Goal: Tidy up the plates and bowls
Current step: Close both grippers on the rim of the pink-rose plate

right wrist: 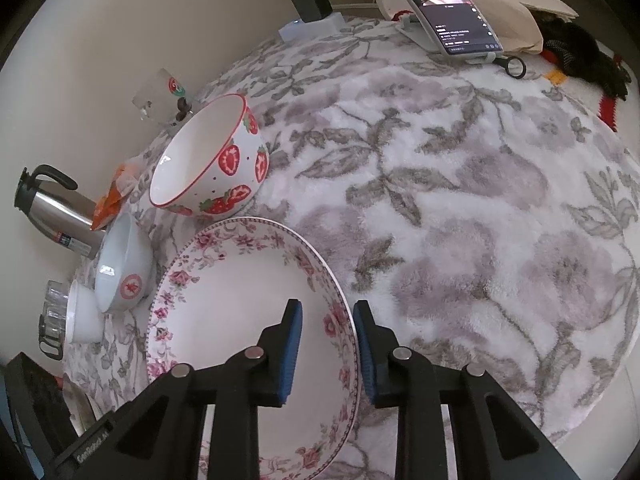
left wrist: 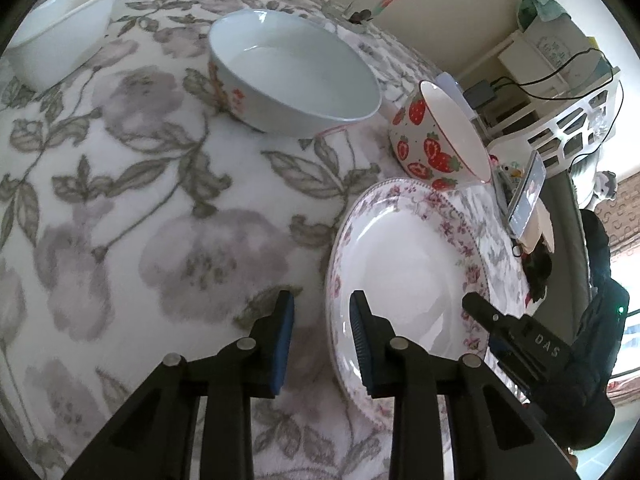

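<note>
Open cloth [right wrist: 500, 208] right of floral plate [right wrist: 240, 300]; strawberry bowl [right wrist: 212, 160] just behind it, pale bowl [left wrist: 292, 76] and phone [right wrist: 444, 4] farther back.

- A floral fleece cloth [right wrist: 460, 184], grey and mauve on white, covers the desk.
- A plain cream wall [right wrist: 100, 40] rises behind the desk's far edge.
- A white shelf unit [left wrist: 532, 64] stands beyond the desk's right edge.
- Soft, even daylight.

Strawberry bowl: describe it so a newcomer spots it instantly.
On the floral tablecloth, find the big rose-rimmed plate. The strawberry bowl stands just beyond it. Only this bowl carries red strawberries and a red rim; its neighbours are mostly plain white.
</note>
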`<act>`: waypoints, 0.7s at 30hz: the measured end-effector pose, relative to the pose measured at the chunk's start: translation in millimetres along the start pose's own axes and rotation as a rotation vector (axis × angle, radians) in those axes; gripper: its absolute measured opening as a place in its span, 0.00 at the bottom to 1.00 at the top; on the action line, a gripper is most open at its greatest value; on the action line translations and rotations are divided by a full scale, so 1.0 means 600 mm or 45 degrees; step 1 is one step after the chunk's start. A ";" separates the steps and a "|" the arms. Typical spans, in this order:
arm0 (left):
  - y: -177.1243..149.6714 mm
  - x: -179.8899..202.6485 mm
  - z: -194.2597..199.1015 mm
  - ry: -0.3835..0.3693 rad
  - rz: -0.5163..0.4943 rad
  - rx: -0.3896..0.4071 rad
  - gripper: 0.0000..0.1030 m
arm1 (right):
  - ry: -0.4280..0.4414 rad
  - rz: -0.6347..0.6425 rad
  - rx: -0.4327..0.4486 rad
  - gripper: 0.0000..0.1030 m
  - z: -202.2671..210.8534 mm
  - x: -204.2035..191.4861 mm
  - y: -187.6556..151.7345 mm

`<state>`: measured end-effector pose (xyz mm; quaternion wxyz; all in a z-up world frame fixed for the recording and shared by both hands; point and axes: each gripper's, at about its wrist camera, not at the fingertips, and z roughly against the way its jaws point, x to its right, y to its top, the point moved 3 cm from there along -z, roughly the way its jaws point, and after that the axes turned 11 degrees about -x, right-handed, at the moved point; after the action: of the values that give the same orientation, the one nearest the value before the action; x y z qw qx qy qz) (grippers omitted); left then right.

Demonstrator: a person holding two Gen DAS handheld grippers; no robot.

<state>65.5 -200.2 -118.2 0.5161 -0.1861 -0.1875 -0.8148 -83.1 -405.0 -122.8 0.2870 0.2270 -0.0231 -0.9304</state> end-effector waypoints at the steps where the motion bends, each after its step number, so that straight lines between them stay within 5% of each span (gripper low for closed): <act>1: 0.002 0.001 -0.001 0.000 -0.004 0.005 0.27 | 0.004 -0.002 0.000 0.28 0.000 0.000 0.000; 11: 0.018 0.016 -0.010 0.035 -0.055 0.038 0.09 | 0.003 0.018 0.013 0.28 0.006 -0.006 -0.001; 21: 0.009 -0.011 0.029 0.116 -0.062 0.076 0.07 | 0.027 0.126 0.007 0.16 0.001 -0.040 -0.005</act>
<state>75.1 -188.5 -105.7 0.5095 -0.1285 -0.1925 -0.8288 -67.7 -389.6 -113.0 0.3325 0.2363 -0.0338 -0.9124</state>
